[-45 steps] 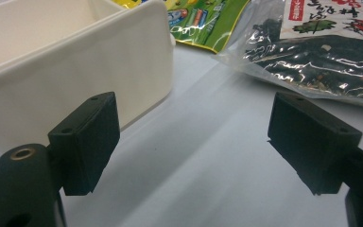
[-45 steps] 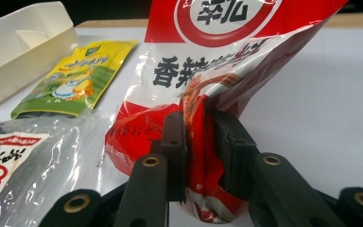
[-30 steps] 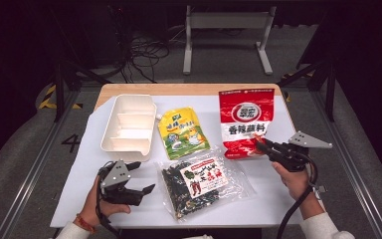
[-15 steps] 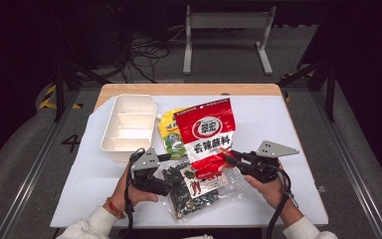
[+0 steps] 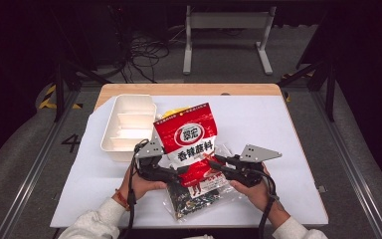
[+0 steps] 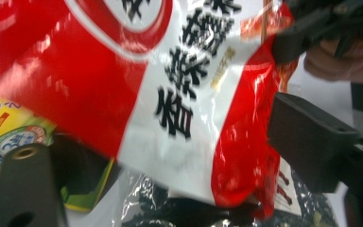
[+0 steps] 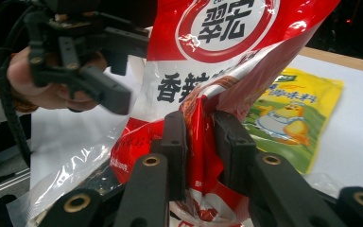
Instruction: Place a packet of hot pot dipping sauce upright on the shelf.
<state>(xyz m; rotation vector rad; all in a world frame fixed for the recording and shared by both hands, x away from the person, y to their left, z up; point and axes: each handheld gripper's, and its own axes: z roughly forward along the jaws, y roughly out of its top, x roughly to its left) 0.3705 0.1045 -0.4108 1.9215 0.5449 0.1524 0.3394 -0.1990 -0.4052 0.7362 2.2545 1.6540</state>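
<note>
Right tongs clamp red bag's near edge, holding it upright | left tongs wide, flanking bag, likely to steady it

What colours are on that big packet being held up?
Red packet with white band, black characters; clearest in the high view.

Your red bag reads 翠宏 in a white circle, with 香辣蘸料 in black on the white band below. Left of the table, the floor bears a 4.
</note>
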